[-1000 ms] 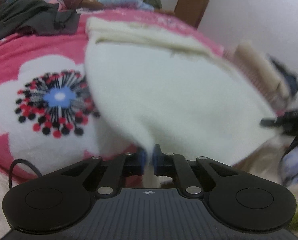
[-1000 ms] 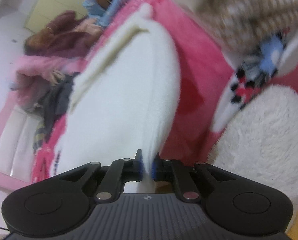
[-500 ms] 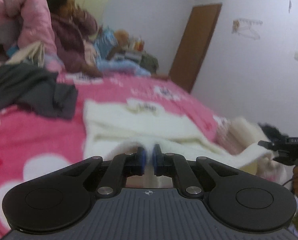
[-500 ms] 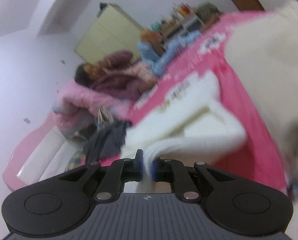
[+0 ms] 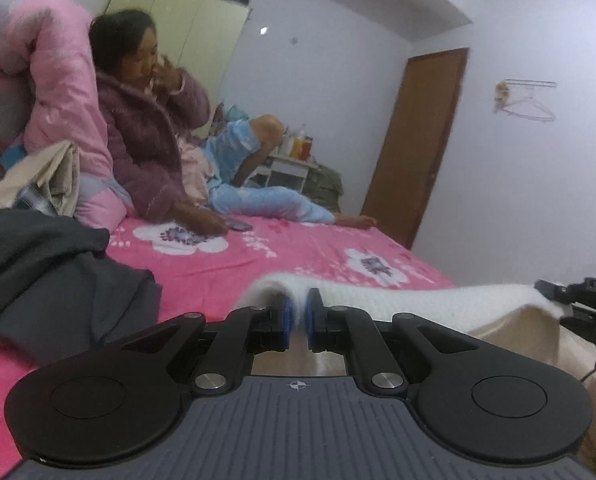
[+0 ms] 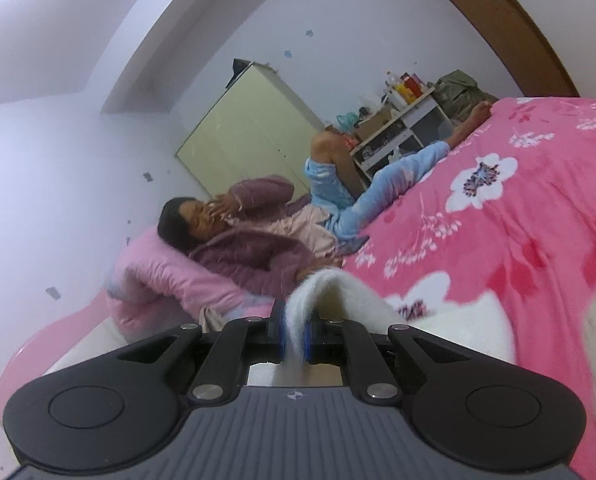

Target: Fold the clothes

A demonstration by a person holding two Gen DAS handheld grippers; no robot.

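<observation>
Both tongs, left (image 5: 296, 322) and right (image 6: 296, 334), pinch the fluffy cream-white knit garment (image 5: 417, 300) (edge taut between them); carry it level over the pink floral bed (image 5: 298, 256), then lay flat.

cream garment (image 5: 417, 300); pink bedspread (image 6: 537, 248), white flowers; dark grey cloth (image 5: 50, 272).

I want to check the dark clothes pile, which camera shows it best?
The left wrist view: the dark grey garment lies crumpled on the pink bedspread at its left side, clear and close. The right wrist view does not show it at all.
</observation>
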